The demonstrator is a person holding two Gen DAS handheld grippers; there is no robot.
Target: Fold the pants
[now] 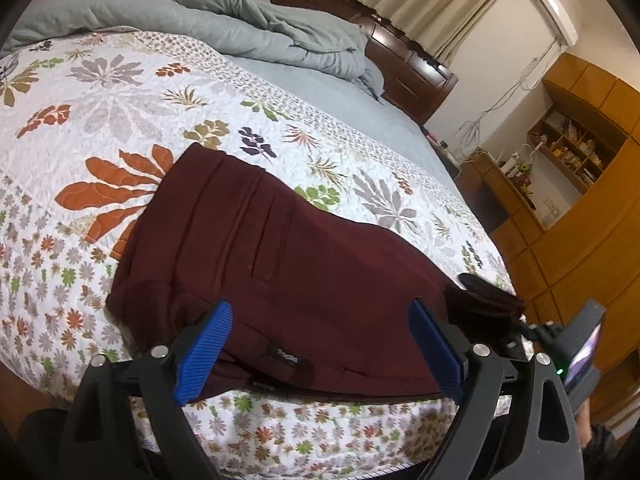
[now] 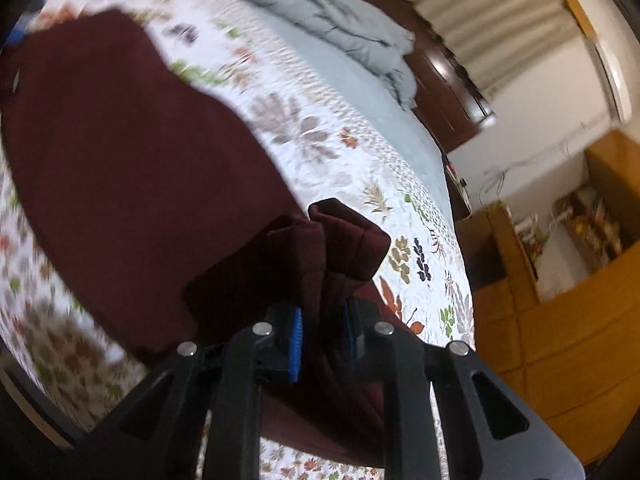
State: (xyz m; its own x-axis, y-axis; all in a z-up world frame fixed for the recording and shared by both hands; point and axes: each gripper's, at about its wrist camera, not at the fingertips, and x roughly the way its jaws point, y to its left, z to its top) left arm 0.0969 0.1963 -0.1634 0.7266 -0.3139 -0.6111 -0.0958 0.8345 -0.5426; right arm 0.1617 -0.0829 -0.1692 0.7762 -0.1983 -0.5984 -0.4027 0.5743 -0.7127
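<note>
Dark maroon fabric pants [image 1: 280,264] lie on the floral quilted bed [image 1: 100,92]; right gripper [image 2: 322,340] fingers clamped on bunched hem, left gripper [image 1: 320,344] fingers apart over waistband — carry the fold across taut, edges aligned.

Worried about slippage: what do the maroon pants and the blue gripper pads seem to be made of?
The maroon pants look like a soft, matte woven or knit cloth, likely cotton-type: no sheen, soft creases, stitched seams. The blue pads on the left gripper fingers look like ribbed rubber or plastic: fine parallel ridges, dull finish. The right gripper has similar pads.
</note>
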